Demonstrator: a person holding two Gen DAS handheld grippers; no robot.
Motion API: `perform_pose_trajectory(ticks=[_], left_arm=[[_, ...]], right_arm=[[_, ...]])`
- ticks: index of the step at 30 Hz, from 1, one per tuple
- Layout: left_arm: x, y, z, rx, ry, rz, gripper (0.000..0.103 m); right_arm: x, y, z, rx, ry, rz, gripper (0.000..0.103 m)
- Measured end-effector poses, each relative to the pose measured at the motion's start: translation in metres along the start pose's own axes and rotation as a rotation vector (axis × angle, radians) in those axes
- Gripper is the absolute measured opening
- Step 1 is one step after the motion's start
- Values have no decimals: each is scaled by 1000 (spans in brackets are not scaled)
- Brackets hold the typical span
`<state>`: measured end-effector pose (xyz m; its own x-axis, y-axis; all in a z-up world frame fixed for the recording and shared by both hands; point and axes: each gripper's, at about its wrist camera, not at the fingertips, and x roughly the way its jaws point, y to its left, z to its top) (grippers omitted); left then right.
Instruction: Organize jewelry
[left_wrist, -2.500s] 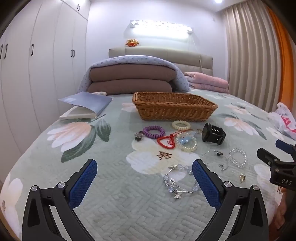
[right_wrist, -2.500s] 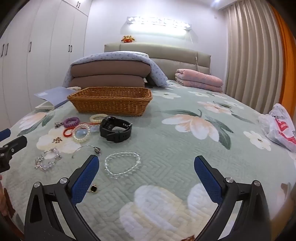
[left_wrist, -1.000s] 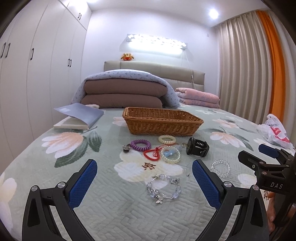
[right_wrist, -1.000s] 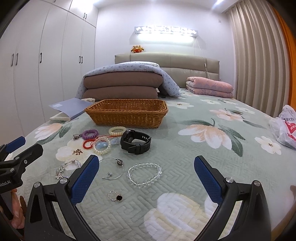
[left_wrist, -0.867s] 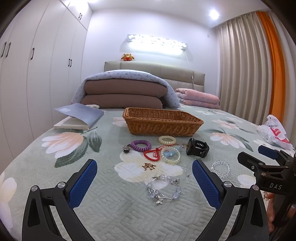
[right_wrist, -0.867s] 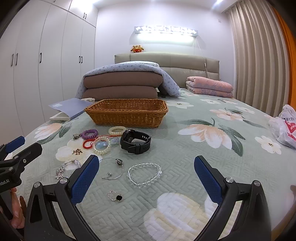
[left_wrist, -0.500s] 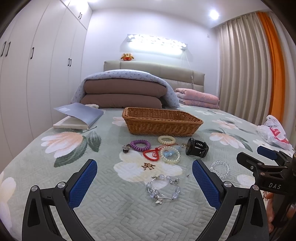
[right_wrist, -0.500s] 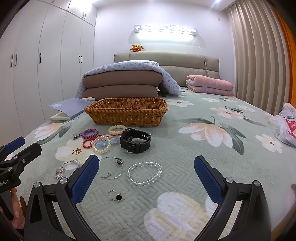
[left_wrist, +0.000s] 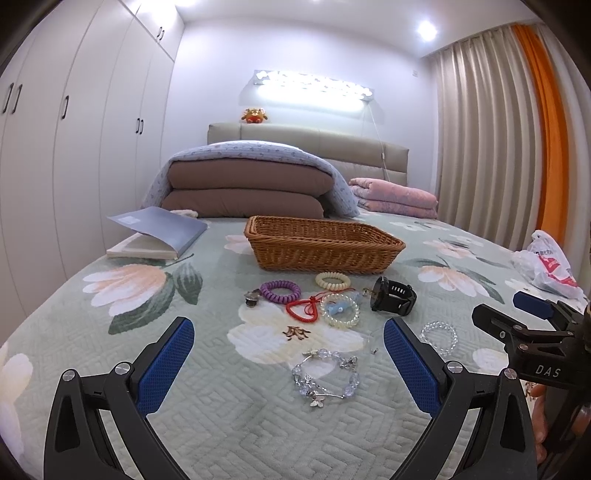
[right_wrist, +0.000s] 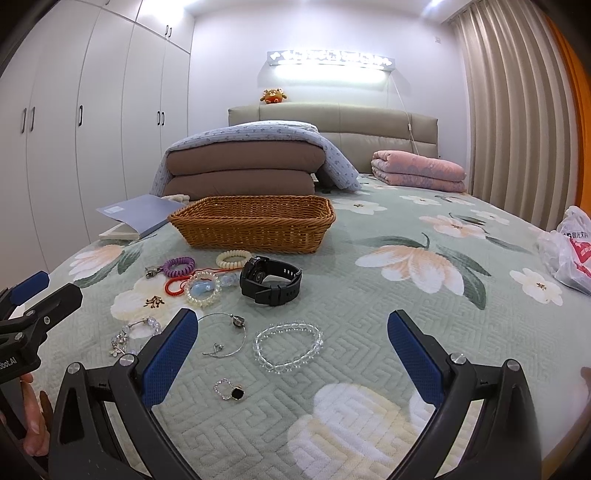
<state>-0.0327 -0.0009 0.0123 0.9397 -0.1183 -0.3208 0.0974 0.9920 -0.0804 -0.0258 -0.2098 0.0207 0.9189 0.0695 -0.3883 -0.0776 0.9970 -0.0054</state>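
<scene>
Jewelry lies scattered on the bed in front of a wicker basket (left_wrist: 325, 240) (right_wrist: 255, 223). There is a black watch (left_wrist: 393, 301) (right_wrist: 271, 280), a purple coil band (left_wrist: 280, 287), a cream coil band (left_wrist: 333, 280), a red cord (left_wrist: 303, 309), a pearl bracelet (left_wrist: 340, 314), a crystal charm bracelet (left_wrist: 325, 373), a clear bead bracelet (right_wrist: 288, 345), a thin wire bangle (right_wrist: 225, 334) and a small ring (right_wrist: 229, 389). My left gripper (left_wrist: 288, 360) is open and empty above the charm bracelet. My right gripper (right_wrist: 291, 349) is open and empty over the clear bead bracelet.
A blue-grey book (left_wrist: 159, 236) lies at the back left. Folded quilts (left_wrist: 247, 188) and a pink blanket (right_wrist: 417, 171) sit by the headboard. A plastic bag (right_wrist: 569, 247) lies at the right edge. Wardrobes line the left wall.
Both grippers drew back and levelled out since 2.5 s ago, so the jewelry sits farther off. Over the last second almost nothing moved. Both stay open.
</scene>
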Motion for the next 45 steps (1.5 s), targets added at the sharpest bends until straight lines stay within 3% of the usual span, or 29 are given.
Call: perform_pose_trajectory(ticks=[42,45], left_arm=[[0,-4,-1,20,6,-32,102],[0,-4,0,22,18,-28,102]], right_arm=[[-1,-2,0,3,-2,2,103],[-3,-5,2,-8,-9,-35,103]])
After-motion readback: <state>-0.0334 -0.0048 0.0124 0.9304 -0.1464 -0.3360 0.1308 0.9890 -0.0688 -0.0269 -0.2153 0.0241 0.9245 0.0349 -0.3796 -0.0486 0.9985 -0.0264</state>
